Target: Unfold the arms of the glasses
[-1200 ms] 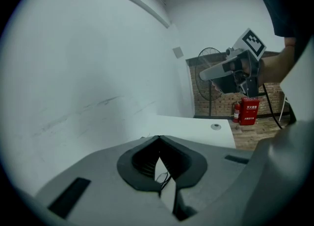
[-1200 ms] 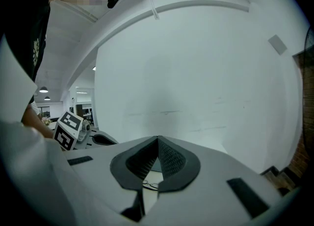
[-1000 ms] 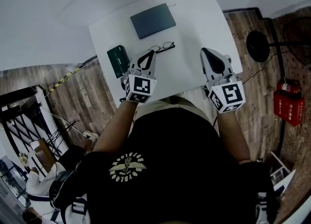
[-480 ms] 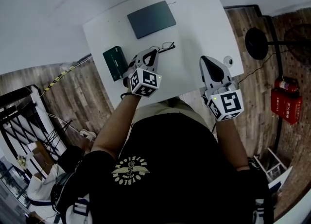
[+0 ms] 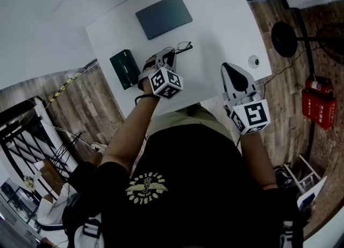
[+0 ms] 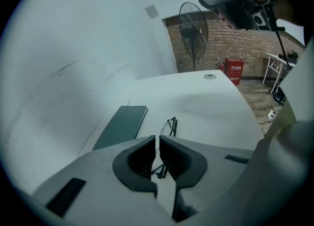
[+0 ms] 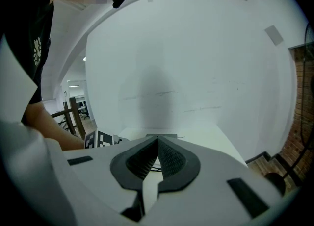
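Observation:
The black-framed glasses (image 5: 181,47) lie on the white table (image 5: 220,21), arms folded as far as I can tell. In the left gripper view the glasses (image 6: 170,125) rest just beyond the jaws. My left gripper (image 5: 170,54) hangs right over their near side, pointing steeply down, jaws together but for a thin slit, nothing in them. My right gripper (image 5: 230,68) hovers over the table's right front, shut and empty, well apart from the glasses. In its own view the right gripper (image 7: 157,139) has its tips touching.
A dark green flat pad (image 5: 164,16) lies behind the glasses, and a green box (image 5: 124,68) sits at the table's left edge. A small round white object (image 5: 253,61) rests near the right edge. A standing fan (image 5: 287,38) and red box (image 5: 319,108) stand on the floor to the right.
My left gripper has dropped toward the table, rolled, and come up to the glasses. The right gripper has sunk a little and stays shut.

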### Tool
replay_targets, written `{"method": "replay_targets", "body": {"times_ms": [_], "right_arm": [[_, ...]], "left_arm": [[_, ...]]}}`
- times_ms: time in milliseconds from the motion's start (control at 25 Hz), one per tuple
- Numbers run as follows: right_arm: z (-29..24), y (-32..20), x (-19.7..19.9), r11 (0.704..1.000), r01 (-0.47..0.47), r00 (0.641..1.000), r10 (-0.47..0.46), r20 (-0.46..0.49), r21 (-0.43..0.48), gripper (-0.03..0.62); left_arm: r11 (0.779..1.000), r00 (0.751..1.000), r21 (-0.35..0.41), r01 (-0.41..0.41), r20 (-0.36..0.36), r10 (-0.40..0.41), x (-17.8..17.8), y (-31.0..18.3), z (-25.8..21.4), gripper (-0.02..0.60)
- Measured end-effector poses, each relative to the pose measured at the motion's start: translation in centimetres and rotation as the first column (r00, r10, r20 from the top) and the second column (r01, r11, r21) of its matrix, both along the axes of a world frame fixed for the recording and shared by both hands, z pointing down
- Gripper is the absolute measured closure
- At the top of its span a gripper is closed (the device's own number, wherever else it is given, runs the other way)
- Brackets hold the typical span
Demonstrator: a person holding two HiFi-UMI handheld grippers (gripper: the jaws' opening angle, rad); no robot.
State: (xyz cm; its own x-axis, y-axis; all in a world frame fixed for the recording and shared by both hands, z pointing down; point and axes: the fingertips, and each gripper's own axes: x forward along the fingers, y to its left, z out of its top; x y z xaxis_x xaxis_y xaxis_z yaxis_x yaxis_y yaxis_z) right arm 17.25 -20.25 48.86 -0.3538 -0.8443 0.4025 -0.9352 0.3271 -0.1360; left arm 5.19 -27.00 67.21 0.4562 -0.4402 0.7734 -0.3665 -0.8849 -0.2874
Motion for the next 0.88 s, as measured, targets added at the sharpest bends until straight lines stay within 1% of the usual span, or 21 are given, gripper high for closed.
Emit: {"method": "replay_targets", "body": {"times_ms": [160, 320, 400, 560, 760, 880], "right_arm": [[0.2, 0.2, 0.1, 1.0, -0.01, 1.0, 0.01, 0.007, -0.001, 0.594], [0.6, 0.7, 0.9, 1.0, -0.029, 1.0, 0.029, 0.008, -0.008, 0.594], [0.8, 1.0, 1.4, 0.999, -0.039, 0.999, 0.039, 0.009, -0.012, 0.594], [1.0, 1.5, 1.9, 0.999, -0.05, 0.999, 0.051, 0.012, -0.02, 0.594], [0.9, 2.1, 2.5, 0.998, -0.058, 0.998, 0.058, 0.015, -0.025, 0.594], [0.8, 2.4, 3.0, 0.997, -0.069, 0.997, 0.07, 0.018, -0.024, 0.594]], "left_arm": [[1.0, 0.998, -0.009, -0.016, 0.055, 0.017, 0.2, -0.3, 1.5, 0.572], [0.999, 0.993, -0.035, -0.038, 0.114, 0.042, 0.6, -0.3, 3.3, 0.537], [0.998, 0.989, -0.044, -0.044, 0.138, 0.05, 0.7, -0.2, 4.0, 0.531], [0.998, 0.98, -0.039, -0.058, 0.188, 0.065, 1.0, -0.3, 4.9, 0.509], [0.998, 0.967, -0.032, -0.06, 0.247, 0.066, 1.2, -0.5, 6.0, 0.508], [0.998, 0.961, -0.017, -0.058, 0.268, 0.06, 1.4, -0.7, 6.3, 0.508]]}}
